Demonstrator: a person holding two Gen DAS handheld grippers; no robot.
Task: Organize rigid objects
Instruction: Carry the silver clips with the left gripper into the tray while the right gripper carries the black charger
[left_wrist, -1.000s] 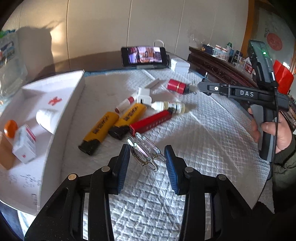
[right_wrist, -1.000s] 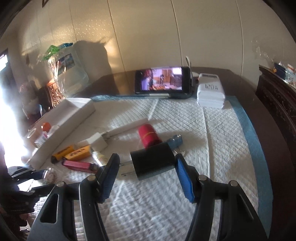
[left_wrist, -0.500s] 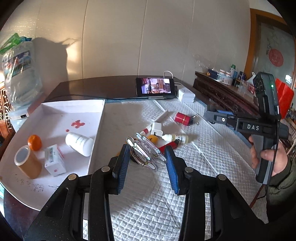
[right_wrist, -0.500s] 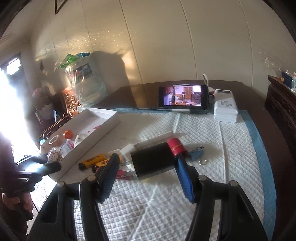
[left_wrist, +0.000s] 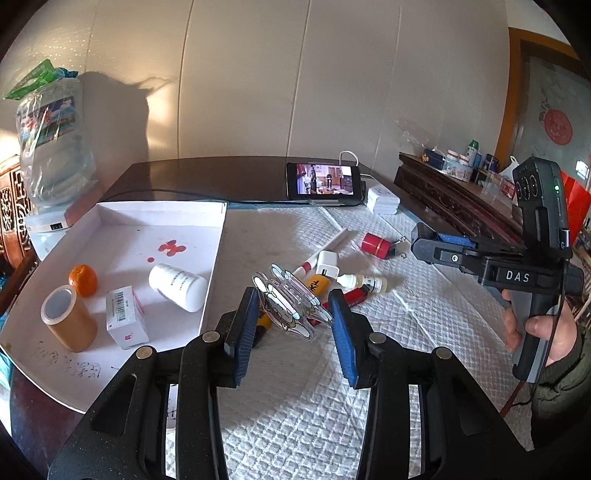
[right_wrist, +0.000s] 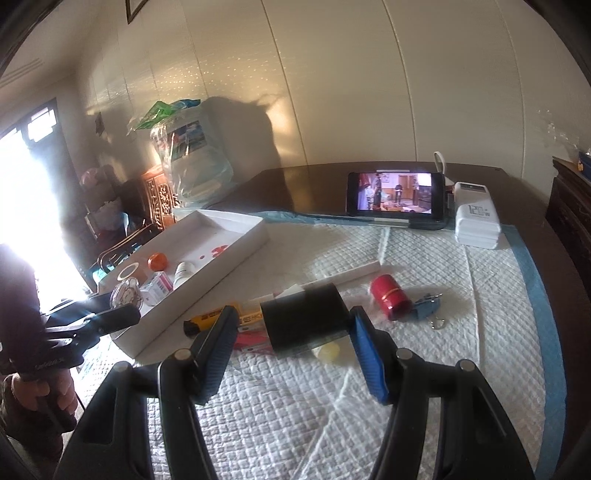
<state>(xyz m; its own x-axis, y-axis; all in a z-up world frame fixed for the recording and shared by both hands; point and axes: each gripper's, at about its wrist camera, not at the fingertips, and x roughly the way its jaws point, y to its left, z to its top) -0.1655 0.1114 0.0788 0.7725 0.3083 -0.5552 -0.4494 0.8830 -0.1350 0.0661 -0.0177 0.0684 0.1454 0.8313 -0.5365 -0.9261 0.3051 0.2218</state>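
A: Where does the white tray (left_wrist: 207, 266) lie from the left tool (left_wrist: 291, 319)?
B: To its left, just beside. That tool pinches a clear acrylic charm (left_wrist: 286, 306), tilted, above the quilted worktop pad (left_wrist: 295, 406); the left hand is the nearer one.
A: And the right tool (right_wrist: 291, 332)?
B: It clamps a black charger block (right_wrist: 304, 319) crosswise, further right, over the loose lighters. I'd say both go tray-ward. Panelled wall behind, phone (left_wrist: 324, 180) propped.

Sunlit panelled wall (left_wrist: 295, 81), dark sideboard (left_wrist: 458, 195)
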